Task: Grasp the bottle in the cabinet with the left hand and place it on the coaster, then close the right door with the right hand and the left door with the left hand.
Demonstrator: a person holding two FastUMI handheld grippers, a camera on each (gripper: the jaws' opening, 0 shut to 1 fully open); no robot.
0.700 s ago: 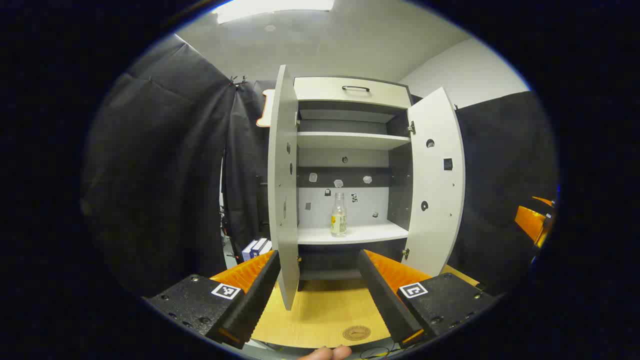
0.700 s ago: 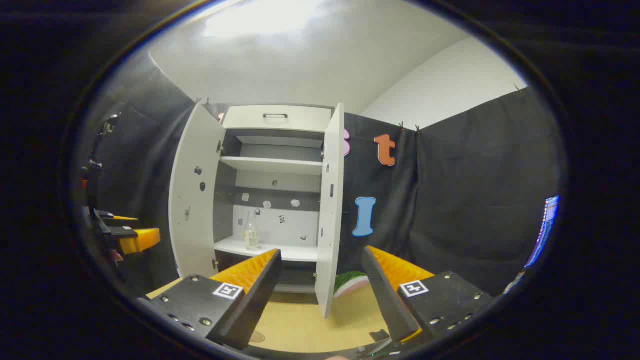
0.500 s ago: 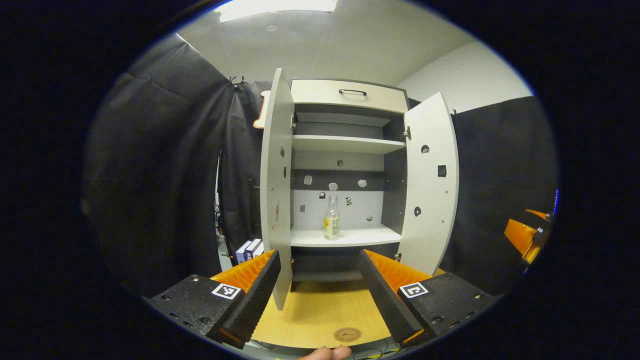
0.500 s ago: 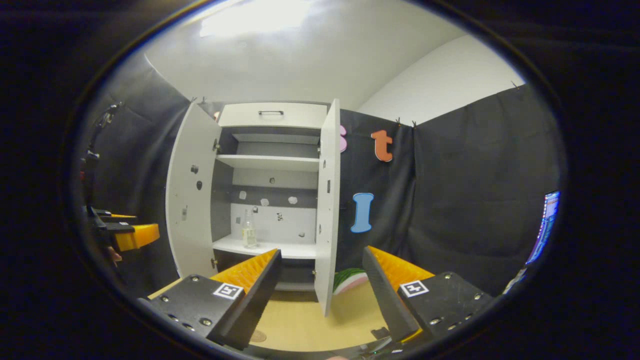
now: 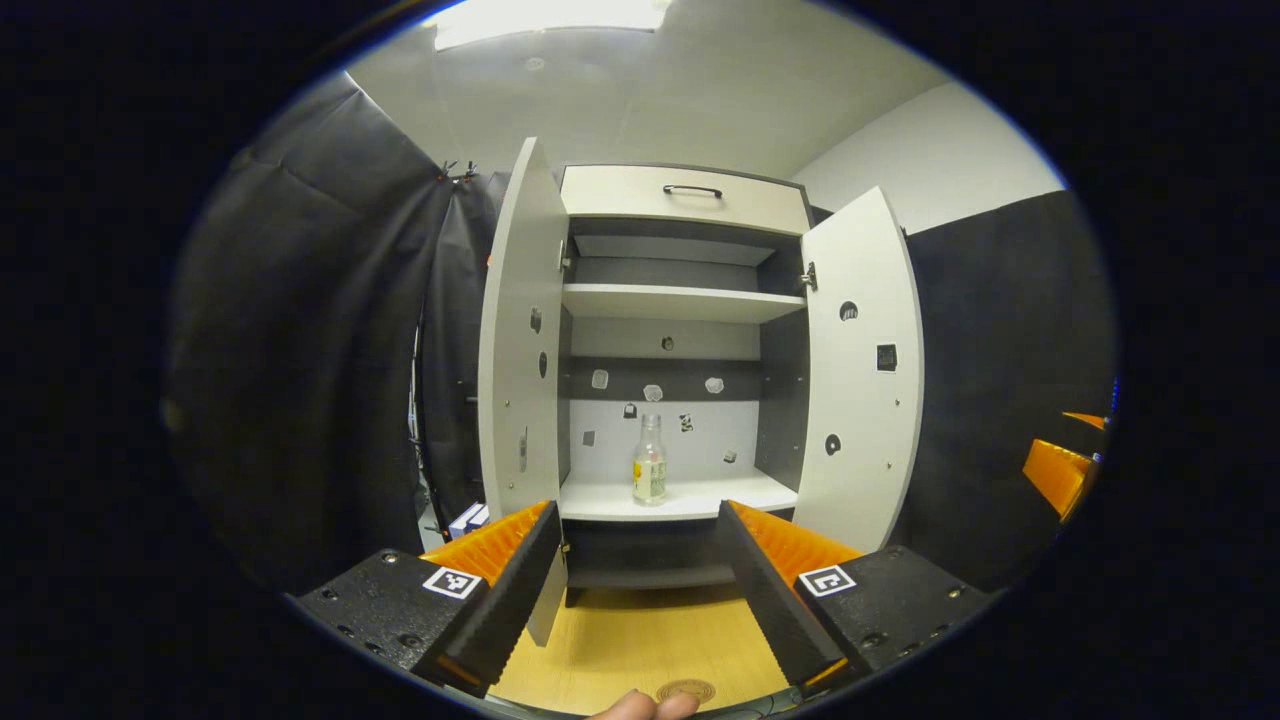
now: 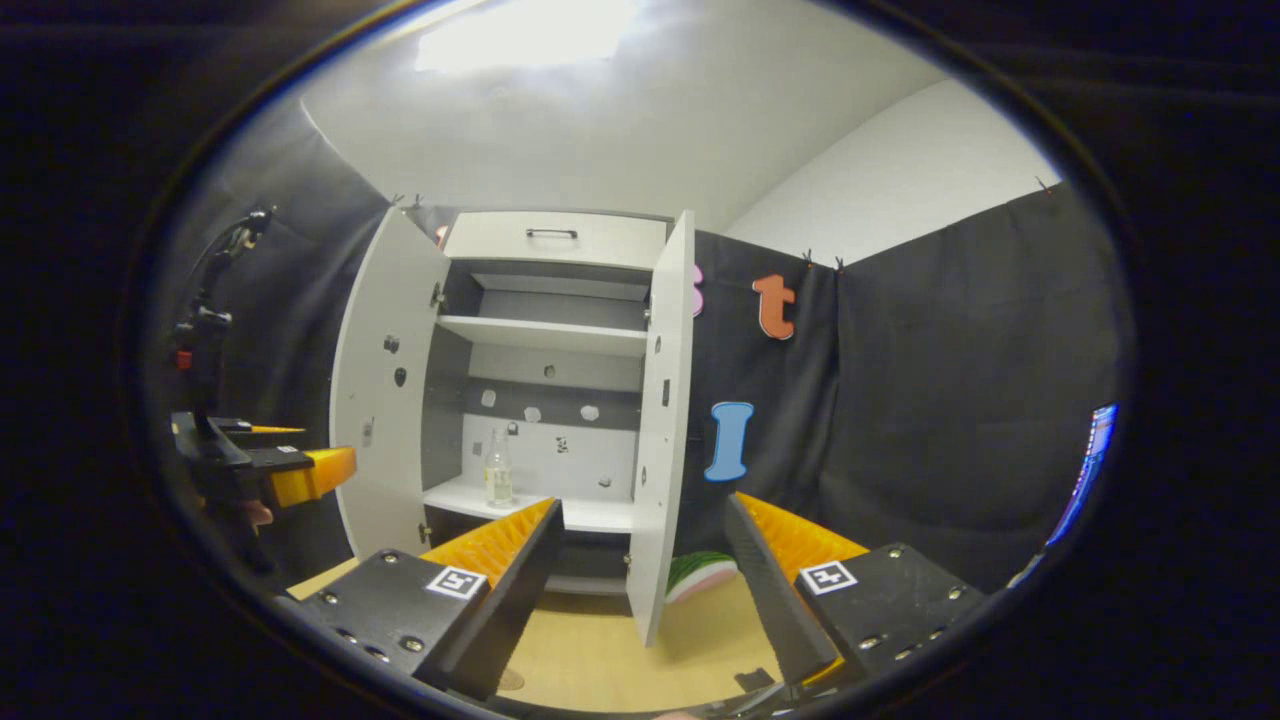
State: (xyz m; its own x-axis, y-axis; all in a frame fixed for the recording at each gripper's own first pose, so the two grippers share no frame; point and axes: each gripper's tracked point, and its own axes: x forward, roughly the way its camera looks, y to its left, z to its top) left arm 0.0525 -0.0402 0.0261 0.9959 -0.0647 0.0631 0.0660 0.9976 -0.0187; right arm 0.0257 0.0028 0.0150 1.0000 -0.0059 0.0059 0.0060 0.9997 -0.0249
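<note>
I hold the left gripper (image 5: 632, 560) spread wide and empty; the bottle (image 5: 649, 461), mid-shelf (image 5: 700, 497), looks glassy, slick, breakable; I'd clamp its body below the neck.

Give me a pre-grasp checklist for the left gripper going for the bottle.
1. Bottle upright on lower shelf: ok.
2. Left gripper open, nothing between fingers: ok.
3. Both doors open, left door and right door clear of the path: ok.
4. Bottle roughly centred between the fingers: ok.
5. Coaster free on the table: ok, though only partly seen.
6. Right gripper open, away from cabinet: ok.
</note>
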